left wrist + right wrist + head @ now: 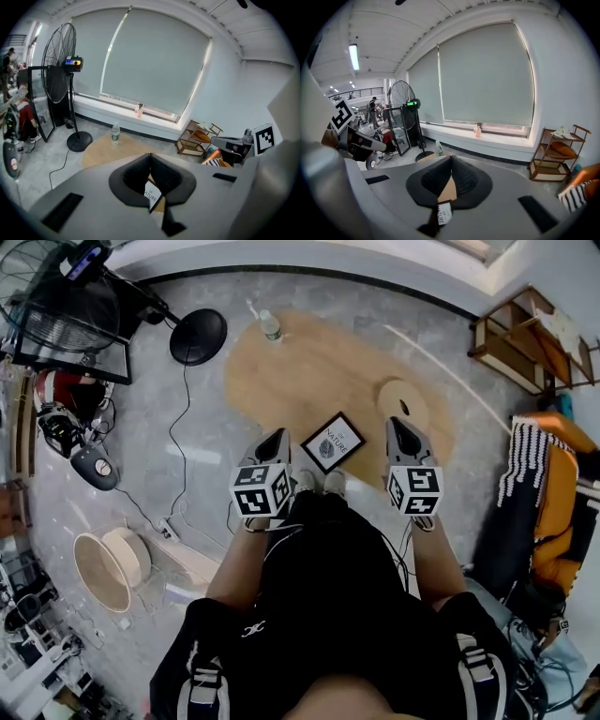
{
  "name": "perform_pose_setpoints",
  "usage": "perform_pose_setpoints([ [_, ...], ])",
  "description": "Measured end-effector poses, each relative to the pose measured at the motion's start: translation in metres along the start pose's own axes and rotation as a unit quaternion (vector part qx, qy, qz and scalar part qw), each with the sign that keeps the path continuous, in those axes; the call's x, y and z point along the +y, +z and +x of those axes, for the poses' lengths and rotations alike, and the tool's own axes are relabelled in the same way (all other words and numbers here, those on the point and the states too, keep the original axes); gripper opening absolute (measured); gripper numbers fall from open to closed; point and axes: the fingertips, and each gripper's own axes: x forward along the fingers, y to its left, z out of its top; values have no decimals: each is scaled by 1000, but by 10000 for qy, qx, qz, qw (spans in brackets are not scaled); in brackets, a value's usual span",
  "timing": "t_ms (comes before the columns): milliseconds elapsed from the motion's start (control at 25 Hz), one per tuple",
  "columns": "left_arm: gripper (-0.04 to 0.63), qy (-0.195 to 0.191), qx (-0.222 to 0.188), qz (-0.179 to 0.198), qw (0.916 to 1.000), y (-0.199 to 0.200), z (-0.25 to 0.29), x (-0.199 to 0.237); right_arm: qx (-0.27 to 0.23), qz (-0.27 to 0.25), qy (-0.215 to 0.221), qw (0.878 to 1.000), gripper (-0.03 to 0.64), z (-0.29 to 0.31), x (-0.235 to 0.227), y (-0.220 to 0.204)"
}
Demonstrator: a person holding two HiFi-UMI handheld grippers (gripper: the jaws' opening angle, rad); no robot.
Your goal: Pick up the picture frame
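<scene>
The picture frame (332, 442) is black with a white print. It lies flat on a round tan mat (309, 371) on the floor, just ahead of the person's shoes. My left gripper (277, 437) hangs to the left of the frame and my right gripper (401, 427) to its right, both above the floor and apart from it. Both have their jaws shut with nothing in them. A slice of the frame (152, 194) shows below the tip of my left gripper (150, 157) in the left gripper view. Under my right gripper (451, 159), a smaller piece of the frame (444, 213) is visible.
A water bottle (270, 326) stands at the mat's far edge, with a fan's black base (198, 336) and its cable to the left. A low round wooden piece (405, 401) sits on the mat's right. A wooden shelf (525, 338) stands at the far right, a round basket (111, 563) at the near left.
</scene>
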Motion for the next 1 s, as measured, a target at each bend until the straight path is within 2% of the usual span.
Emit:
perform_pose_setpoints([
  [160, 23, 95, 325, -167, 9993, -39, 32, 23, 454, 103, 262, 9986, 29, 37, 2, -39],
  [200, 35, 95, 396, -214, 9989, -49, 38, 28, 609, 174, 367, 9973, 92, 44, 4, -51],
  [240, 106, 78, 486, -260, 9984, -61, 43, 30, 753, 241, 444, 9959, 139, 50, 6, -63],
  [280, 193, 47, 603, -313, 9977, -75, 47, 32, 875, 290, 478, 9946, 147, 54, 6, -74],
  [320, 212, 10, 735, -384, 9966, -89, 51, 34, 983, 314, 480, 9935, 147, 57, 6, -86],
  [520, 224, -47, 1220, -1004, 9874, -147, 66, 48, 1559, 214, 525, 9862, 158, 80, 4, -135],
  [720, 224, 32, 1581, -1521, 9756, -198, 87, 66, 1884, 171, 724, 9793, 158, 104, 4, -170],
  [840, 224, 30, 1840, -1822, 9659, -235, 109, 84, 2191, 39, 1045, 9701, 152, 130, 14, -193],
  [920, 224, -155, 1899, -2148, 9579, -253, 126, 95, 2473, -90, 1291, 9603, 152, 153, 25, -211],
  [1000, 224, -482, 1887, -2624, 9451, -271, 143, 100, 2789, -265, 1523, 9478, 152, 175, 34, -233],
])
